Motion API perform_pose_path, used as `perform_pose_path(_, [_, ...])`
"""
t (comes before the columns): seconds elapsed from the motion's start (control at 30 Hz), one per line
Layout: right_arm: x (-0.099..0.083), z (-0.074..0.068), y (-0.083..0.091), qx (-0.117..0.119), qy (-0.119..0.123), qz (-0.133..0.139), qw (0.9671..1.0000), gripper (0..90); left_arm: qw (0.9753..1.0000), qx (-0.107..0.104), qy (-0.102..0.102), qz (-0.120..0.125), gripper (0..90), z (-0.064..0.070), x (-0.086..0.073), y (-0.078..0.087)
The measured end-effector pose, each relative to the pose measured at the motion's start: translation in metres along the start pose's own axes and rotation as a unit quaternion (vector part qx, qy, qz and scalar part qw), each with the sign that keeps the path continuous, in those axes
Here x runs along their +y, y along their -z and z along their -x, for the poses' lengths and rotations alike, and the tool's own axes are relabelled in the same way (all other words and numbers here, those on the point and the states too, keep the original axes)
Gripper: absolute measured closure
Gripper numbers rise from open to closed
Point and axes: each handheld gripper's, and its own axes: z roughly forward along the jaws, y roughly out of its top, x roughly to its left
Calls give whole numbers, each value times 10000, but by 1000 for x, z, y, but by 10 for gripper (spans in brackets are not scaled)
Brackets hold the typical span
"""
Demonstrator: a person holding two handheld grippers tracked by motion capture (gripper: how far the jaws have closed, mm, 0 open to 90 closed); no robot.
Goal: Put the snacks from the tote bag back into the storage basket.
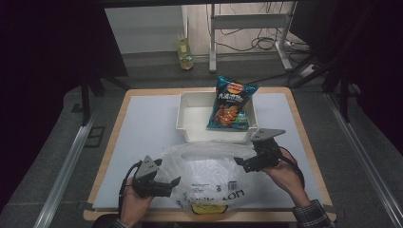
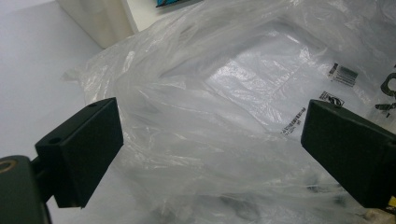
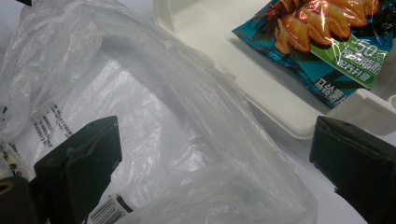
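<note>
Two hand-held grippers flank a large crumpled clear plastic bag with black printing [image 1: 209, 178], which lies on the near half of the white-topped worktop [image 1: 142, 137], just in front of a shallow white rectangular plastic tray [image 1: 190, 124]. The bag's far edge reaches up to the tray's near wall, and its near edge sits close to the worktop's front rim.

The left gripper [image 1: 172, 183] is at the bag's left side, held in the person's left hand [image 1: 135, 204]. In the left gripper view its jaws stand wide apart, with the bag's rumpled film [image 2: 210, 116] between and beyond them; whether either jaw touches the plastic cannot be told.

The right gripper [image 1: 240, 162] is at the bag's upper right edge, held in the right hand [image 1: 285, 175]. In the right gripper view its jaws are likewise well apart, the bag's folded rim [image 3: 187, 140] running between them, nothing clamped.

A teal crisp packet with a picture of orange snacks [image 1: 230, 104] lies in the right part of the tray, its top end leaning over the tray's far wall. In the right gripper view the packet [image 3: 322, 37] shows beyond the bag, resting on the tray floor [image 3: 219, 28].

On the floor beyond the worktop stands a clear bottle of yellowish liquid [image 1: 184, 52].
</note>
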Motion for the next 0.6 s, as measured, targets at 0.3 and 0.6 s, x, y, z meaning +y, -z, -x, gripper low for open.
perform_pose_path(0.3, [-7, -2, 2, 10, -7, -30, 10000, 24, 10000, 1, 2, -9, 53, 0, 0, 0])
perform_pose_path(0.6, [-16, -3, 6, 18, -79, -40, 10000, 23, 10000, 0, -6, -18, 53, 0, 0, 0])
